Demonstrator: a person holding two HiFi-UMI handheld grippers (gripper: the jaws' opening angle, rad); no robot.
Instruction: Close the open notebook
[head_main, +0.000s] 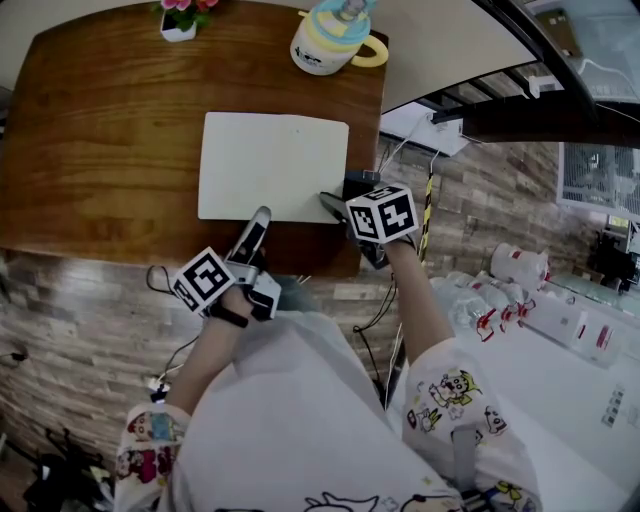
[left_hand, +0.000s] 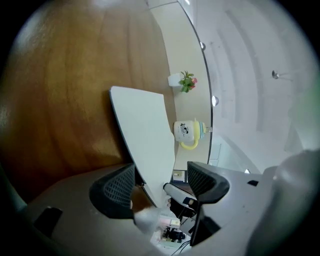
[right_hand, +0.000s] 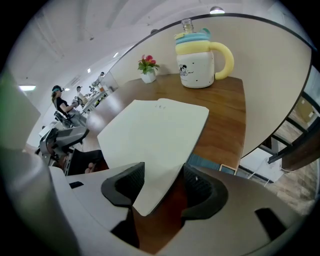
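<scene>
Bench (head_main: 100, 150) of brown wood fills the upper left of the head view, its round edge running past the wall side. Closed and flat on it lies the notebook (head_main: 272, 165), plain pale cover up, a little toward 3 o'clock of the bench's middle.

At the notebook's 6 o'clock edge the left tool (left_hand: 161, 175) points low across the bench. It is released, its pads spread wide, and the book's near edge runs between them without either pad pressing on it.

At the 5 o'clock corner the right tool (right_hand: 162, 175) tips steeply down. Its pads also stand apart, straddling that corner, with bare wood showing in the gap.

From the notebook, a pale lidded mug (head_main: 328, 40) with a yellow handle stands at 1 o'clock, well apart. A small white flower pot (head_main: 180, 20) sits at 11 o'clock.
</scene>
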